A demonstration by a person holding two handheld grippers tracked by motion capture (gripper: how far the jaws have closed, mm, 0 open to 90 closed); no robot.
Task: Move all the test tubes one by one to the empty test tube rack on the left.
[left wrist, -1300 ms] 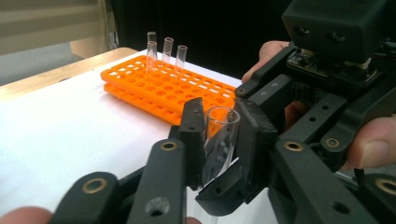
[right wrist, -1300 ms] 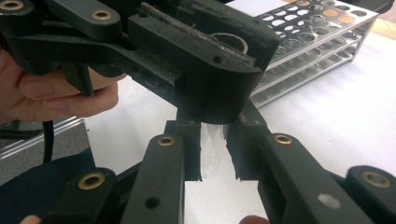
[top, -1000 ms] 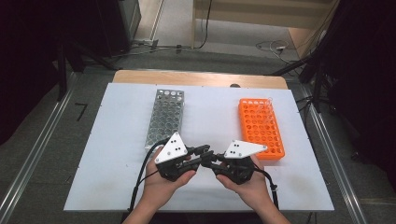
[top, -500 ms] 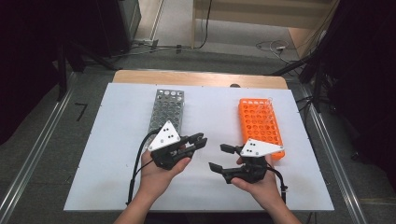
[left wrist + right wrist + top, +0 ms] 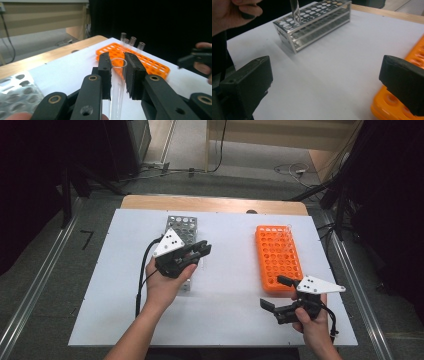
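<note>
My left gripper point(image 5: 201, 251) is shut on a clear glass test tube point(image 5: 117, 82), gripped just under its rim between the black pads. It hovers over the near end of the perforated metal rack point(image 5: 181, 227), and the tube's lower end point(image 5: 295, 11) hangs above the rack's holes. An orange plastic rack point(image 5: 276, 255) lies to the right, with a few clear tubes point(image 5: 131, 41) standing at its far end. At that rack's near end, my right gripper point(image 5: 272, 292) is open; its jaws have just been opening, and nothing is between them.
Both racks rest on a white board point(image 5: 230, 270) laid on a wooden table point(image 5: 215, 202). Metal rails point(image 5: 40, 280) run along both sides, and cables lie on the floor beyond the table.
The two hands have drawn apart from the middle. The left one carried the tube up and left over the metal rack. The right one slid right and nearer, and its jaws opened wide.
</note>
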